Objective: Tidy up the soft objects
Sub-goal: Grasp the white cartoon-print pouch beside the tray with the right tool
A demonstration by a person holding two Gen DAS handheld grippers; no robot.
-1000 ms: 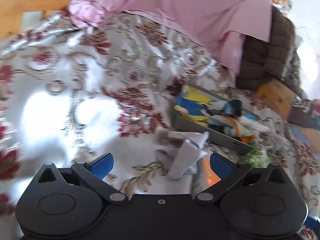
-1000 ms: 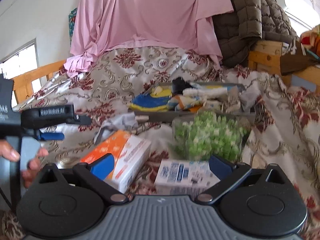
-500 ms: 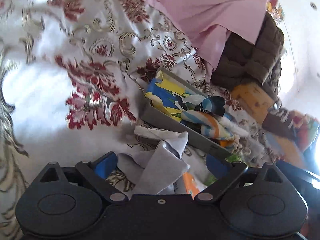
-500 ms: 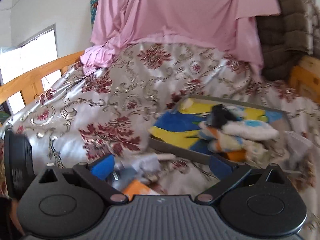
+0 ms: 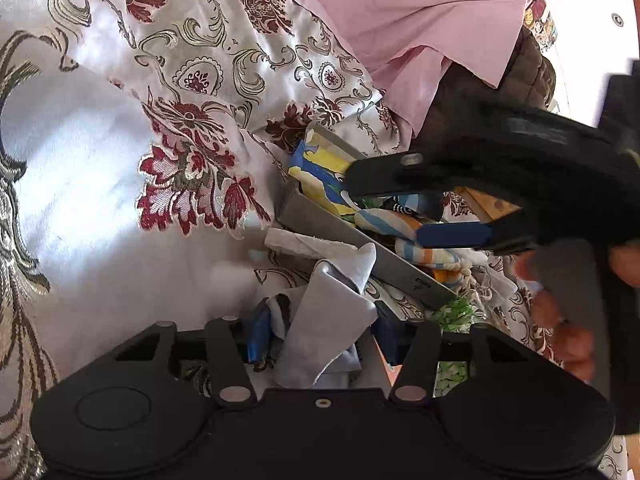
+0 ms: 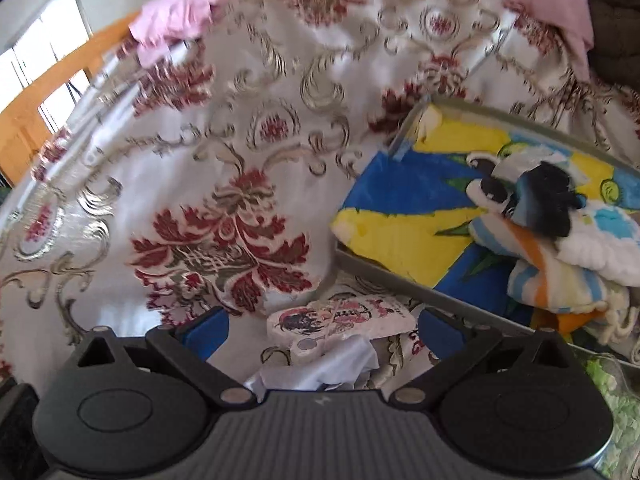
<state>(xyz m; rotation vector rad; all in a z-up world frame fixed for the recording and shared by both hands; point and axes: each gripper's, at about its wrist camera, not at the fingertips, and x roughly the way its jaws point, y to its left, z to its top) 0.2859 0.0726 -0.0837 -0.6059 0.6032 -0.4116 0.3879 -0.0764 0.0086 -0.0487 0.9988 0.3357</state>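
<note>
A crumpled grey cloth (image 5: 328,320) lies on the flowered bedspread, in front of a grey tray (image 5: 332,224). My left gripper (image 5: 322,336) is closing on this cloth, and both blue pads touch its bunched folds. The tray (image 6: 400,280) holds a yellow and blue towel (image 6: 404,216) and striped socks (image 6: 552,280). My right gripper (image 6: 324,332) is open above a white printed folded cloth (image 6: 340,316) and touches nothing. In the left wrist view the right gripper (image 5: 386,208) hovers over the tray, held by a hand (image 5: 560,320).
The shiny flowered bedspread (image 5: 120,200) stretches to the left. A pink sheet (image 5: 400,12) and a brown quilt (image 5: 528,72) are heaped at the back. A clear bag of green pieces (image 6: 608,392) lies at the right. A wooden bed rail (image 6: 24,132) runs along the far left.
My left gripper dropped onto the grey cloth and its jaws narrowed around it. The right gripper swung left, away from the boxes and green bag, to the printed cloth beside the tray.
</note>
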